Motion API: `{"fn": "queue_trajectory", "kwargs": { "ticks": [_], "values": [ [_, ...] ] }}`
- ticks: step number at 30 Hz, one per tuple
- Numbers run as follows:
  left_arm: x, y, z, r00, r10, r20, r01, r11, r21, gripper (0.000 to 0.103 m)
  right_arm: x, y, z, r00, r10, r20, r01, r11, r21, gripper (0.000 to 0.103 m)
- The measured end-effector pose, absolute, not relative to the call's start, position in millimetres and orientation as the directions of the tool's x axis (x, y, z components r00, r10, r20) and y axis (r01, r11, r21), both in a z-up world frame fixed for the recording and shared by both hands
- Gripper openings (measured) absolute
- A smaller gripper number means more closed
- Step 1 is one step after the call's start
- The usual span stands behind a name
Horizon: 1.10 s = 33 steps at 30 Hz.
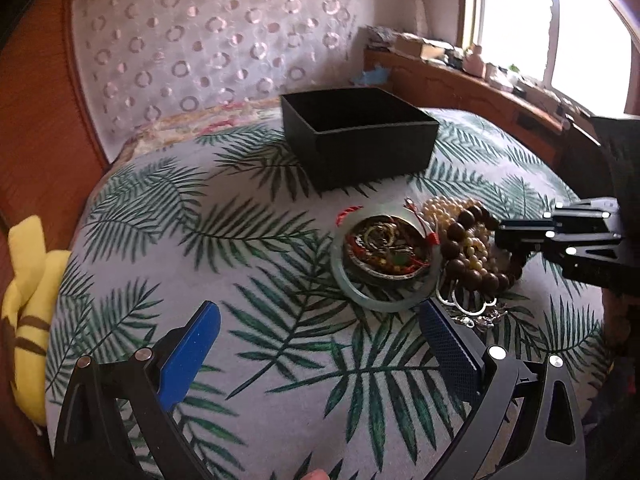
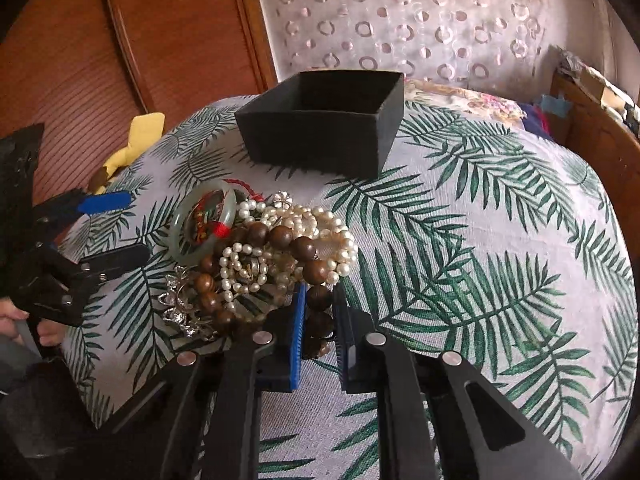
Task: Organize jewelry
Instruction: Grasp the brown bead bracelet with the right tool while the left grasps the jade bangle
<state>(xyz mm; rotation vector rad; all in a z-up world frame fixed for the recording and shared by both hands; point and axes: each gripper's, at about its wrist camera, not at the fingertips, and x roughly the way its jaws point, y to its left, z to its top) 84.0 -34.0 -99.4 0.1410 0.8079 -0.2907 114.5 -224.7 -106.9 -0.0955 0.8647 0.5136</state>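
left gripper (image 1: 320, 344): jaws wide apart, empty, hovering near side of pile | green bangle (image 1: 382, 258): left of pile, leave it | wooden bead bracelet (image 2: 280, 268): right of pile, tangled with pearls (image 2: 300, 232) | right gripper (image 2: 320, 312): closed on bead strand; lift slowly, shake pearls free | black box (image 2: 320, 136): far side, open, drop target

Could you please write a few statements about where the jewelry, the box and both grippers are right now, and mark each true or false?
1. The black box has jewelry in it. False: what shows of its inside is bare.
2. The right gripper is closed around the brown bead bracelet. True.
3. The left gripper holds the jade bangle. False: it is open and holds nothing.
4. The pearl strands lie in the pile beside the jade bangle. True.
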Motion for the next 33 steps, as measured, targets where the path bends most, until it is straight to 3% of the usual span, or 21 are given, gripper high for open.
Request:
{"fn": "queue_trajectory", "kwargs": {
  "ticks": [12, 14, 16, 20, 21, 33],
  "values": [
    [112.3, -65.0, -100.2, 0.592, -0.273, -0.758, 0.398, 0.917, -0.020, 0.096, 91.7, -252.2, -49.3, 0.691, 0.409, -0.596, -0.447, 0.890, 0.093, 0.015],
    [115.7, -69.5, -101.3, 0.587, -0.277, -0.761, 0.405, 0.914, -0.020, 0.094, 90.9, -253.4, -43.2, 0.698, 0.414, -0.585, -0.449, 0.889, 0.092, 0.015],
    [119.3, -73.8, -103.2, 0.581, -0.277, -0.765, 0.408, 0.913, -0.020, 0.083, 89.7, -252.9, -38.8, 0.705, 0.412, -0.577, -0.452, 0.888, 0.081, 0.015],
    [128.2, -73.8, -106.2, 0.566, -0.290, -0.772, 0.398, 0.916, -0.052, 0.076, 87.3, -250.7, -35.4, 0.712, 0.412, -0.569, -0.455, 0.887, 0.073, 0.015],
    [129.1, -73.3, -105.9, 0.561, -0.305, -0.769, 0.403, 0.913, -0.068, 0.070, 86.3, -250.2, -34.3, 0.713, 0.412, -0.567, -0.455, 0.887, 0.072, 0.015],
    [117.5, -51.2, -73.8, 0.645, -0.325, -0.691, 0.371, 0.924, -0.089, 0.069, 92.0, -235.4, -6.7, 0.730, 0.434, -0.529, -0.491, 0.870, 0.036, 0.015]
  ]
}}
